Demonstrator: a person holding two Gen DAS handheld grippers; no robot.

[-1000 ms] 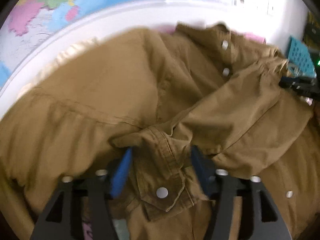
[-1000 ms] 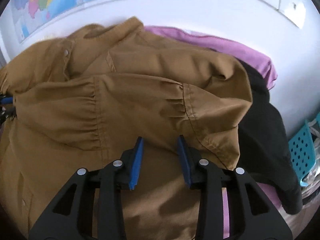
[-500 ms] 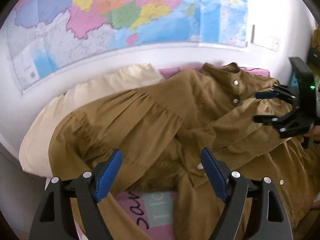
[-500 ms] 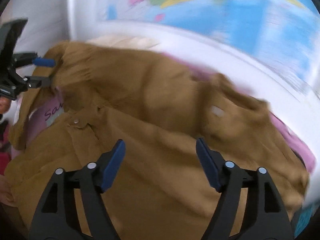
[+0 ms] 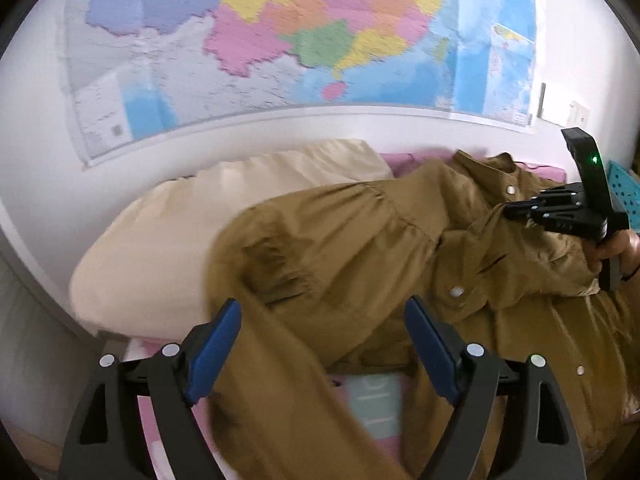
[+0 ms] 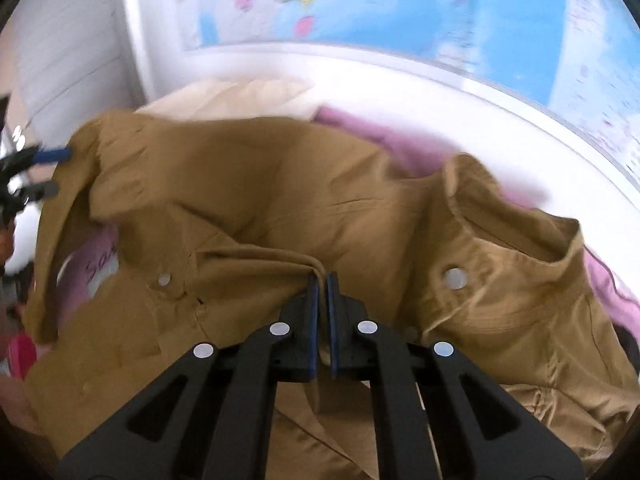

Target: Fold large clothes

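The right gripper is seen clamped on a pinched fold of the brown shirt by its button placket, where half a second ago its jaws stood wide apart; the left gripper, which a second ago pinched a cuff, is now spread and empty above the shirt's lower part; a regrasp is thus judged under way, the sleeve laid across the body and the next fold begun; the shirt is spread over the bed, its collar toward the wall edge; a cream pillow lies at the head by the left shoulder, pink cloth beneath and behind; the pillow may crowd the fold; a map is hung on the wall above
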